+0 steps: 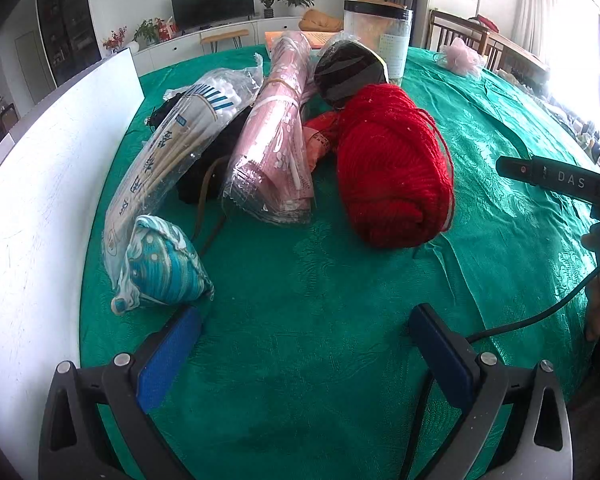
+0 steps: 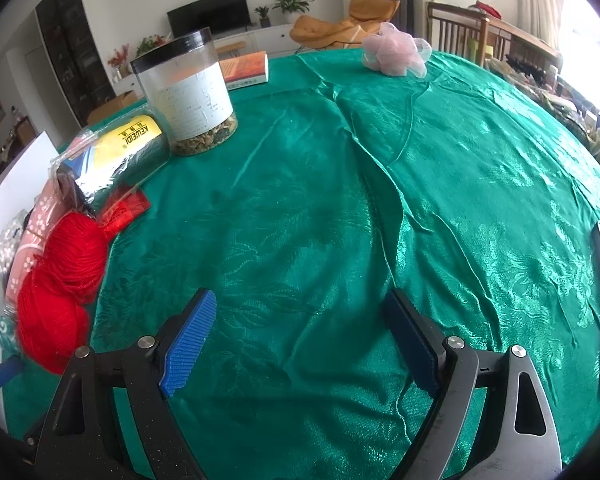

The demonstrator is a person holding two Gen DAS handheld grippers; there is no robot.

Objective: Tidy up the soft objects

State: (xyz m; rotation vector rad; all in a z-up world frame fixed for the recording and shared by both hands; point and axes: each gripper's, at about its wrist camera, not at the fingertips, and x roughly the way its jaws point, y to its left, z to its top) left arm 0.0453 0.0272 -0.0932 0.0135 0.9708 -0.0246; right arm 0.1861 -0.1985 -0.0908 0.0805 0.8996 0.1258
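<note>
Left gripper (image 1: pixel 304 344): jaws released, wide apart, nothing between them; blue pads (image 1: pixel 168 354) low over bare green cloth (image 1: pixel 300 360), near the worktop's left edge.
Right gripper (image 2: pixel 296 340): jaws released, empty; ribbed blue pads (image 2: pixel 188 344) above open cloth toward the middle of the worktop.
Red yarn ball (image 1: pixel 394 168): lying on the cloth ahead of the left gripper, loose strand trailing down its right side; rightmost of the pile.
Pink wrapped roll (image 1: pixel 274 132): in clear film, just left of the yarn, lengthwise toward the far edge.
Cotton swab bag (image 1: pixel 172 152): clear plastic, leaning along the white board (image 1: pixel 40 184) at the left edge.
Blue patterned pouch (image 1: pixel 166 264): nearest item, resting against the bag's lower end, just beyond the left pad.
Black fabric (image 1: pixel 216 160): tucked between bag and roll, brown cord trailing from it.
Dark bundle (image 1: pixel 350 72): behind the yarn, film-wrapped; possibly the yellow-labelled pack seen from the right wrist, hard to confirm.
Red packet (image 2: pixel 126 210): flat on the cloth, touching the yarn.
Clear jar (image 2: pixel 190 96): upright, black lid, dried contents at the bottom, behind the pile.
Book (image 2: pixel 246 68): flat near the far edge.
Pink mesh puff (image 2: pixel 396 54): alone at the far edge, well apart from the pile.
</note>
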